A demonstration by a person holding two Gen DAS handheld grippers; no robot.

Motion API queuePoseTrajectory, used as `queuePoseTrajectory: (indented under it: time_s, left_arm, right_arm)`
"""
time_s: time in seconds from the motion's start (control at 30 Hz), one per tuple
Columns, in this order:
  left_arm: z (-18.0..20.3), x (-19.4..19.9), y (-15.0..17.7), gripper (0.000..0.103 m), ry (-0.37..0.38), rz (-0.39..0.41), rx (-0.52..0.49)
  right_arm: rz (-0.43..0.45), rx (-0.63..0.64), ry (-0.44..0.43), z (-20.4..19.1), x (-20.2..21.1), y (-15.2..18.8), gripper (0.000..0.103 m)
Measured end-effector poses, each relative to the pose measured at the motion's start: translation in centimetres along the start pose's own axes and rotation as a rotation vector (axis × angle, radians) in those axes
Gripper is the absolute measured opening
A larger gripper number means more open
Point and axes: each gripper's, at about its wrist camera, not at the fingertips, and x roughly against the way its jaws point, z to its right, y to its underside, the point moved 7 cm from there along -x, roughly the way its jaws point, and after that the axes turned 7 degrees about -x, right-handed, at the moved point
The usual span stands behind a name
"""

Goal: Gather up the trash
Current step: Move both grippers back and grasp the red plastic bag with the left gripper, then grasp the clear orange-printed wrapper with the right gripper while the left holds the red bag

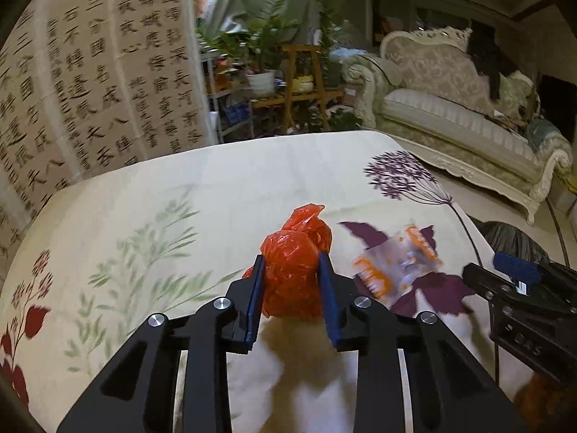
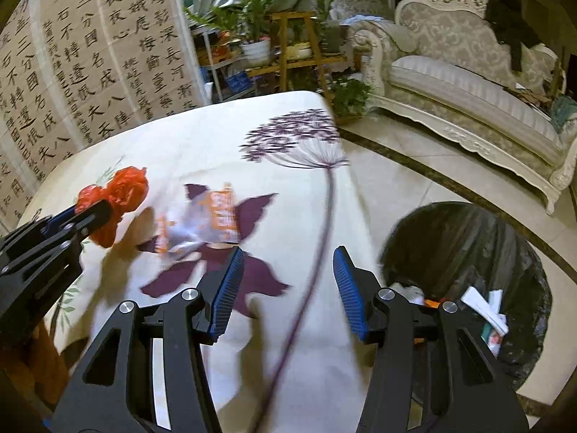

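My left gripper (image 1: 290, 258) is shut on a crumpled red plastic bag (image 1: 294, 270) and holds it just above the flowered tablecloth (image 1: 180, 198). The bag (image 2: 119, 198) and the left gripper (image 2: 90, 213) also show at the left of the right wrist view. A clear wrapper with orange print (image 1: 395, 265) lies on the cloth to the right of the bag; it also shows in the right wrist view (image 2: 202, 220). My right gripper (image 2: 286, 259) is open and empty above the table's right part, near the wrapper. It shows at the right edge of the left wrist view (image 1: 505, 270).
A bin lined with a black bag (image 2: 465, 245) stands on the floor right of the table, with paper scraps inside. A cream sofa (image 2: 468, 83) stands beyond. A calligraphy screen (image 1: 90, 83) and a plant shelf (image 1: 288, 83) are behind the table.
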Motion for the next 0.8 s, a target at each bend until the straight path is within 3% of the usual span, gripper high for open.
queuePoseTrajectory:
  time_s: [0.1,0.23,0.47,0.8]
  left_arm:
    - [-2.0,1.1,1.0,0.029,-0.030,-0.006,0.041]
    - [-4.9,2.3,2.7,0.029,-0.063,-0.022,0.099]
    - [-8.1,2.9,4.2,0.029,-0.095,-0.042,0.145]
    - [-9.2,2.3,5.0,0.029,-0.076,-0.051,0.172]
  right_arm:
    - [-0.005,0.029,-0.013,-2.0,-0.4,0.0,0.059]
    - [-0.022,0.075,0.014,-3.9,-1.0,0.4,0.059]
    - [-0.047,0.066,0.110,-3.2,-1.8,0.9,0.059]
    - [-0.056,0.054,0.159,-2.6,-3.5,-0.5,0.059]
